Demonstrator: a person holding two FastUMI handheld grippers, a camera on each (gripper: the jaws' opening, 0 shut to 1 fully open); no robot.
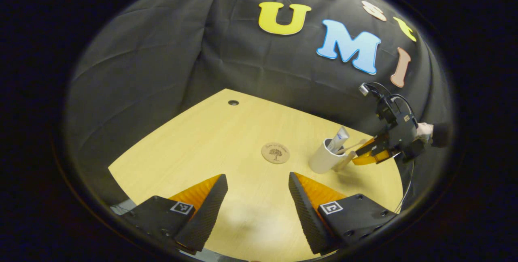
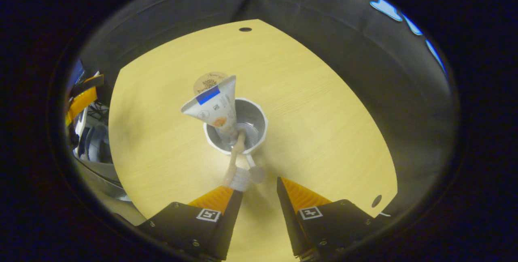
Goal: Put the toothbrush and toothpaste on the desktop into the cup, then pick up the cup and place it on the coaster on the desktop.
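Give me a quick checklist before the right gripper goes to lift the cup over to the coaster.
1. Toothpaste tube in the white cup: ok, standing in it and leaning out over the rim.
2. Wooden toothbrush in the cup: ok, one end inside, the other overhanging the rim toward the right gripper.
3. Right gripper free to grasp: ok, fingers apart, holding nothing.
4. Coaster bare: ok, nothing on it, beside the cup.
5. Left gripper out of the way: ok, open, back from cup and coaster.
6. Cup handle reachable: cannot tell, the toothbrush end overlaps it.
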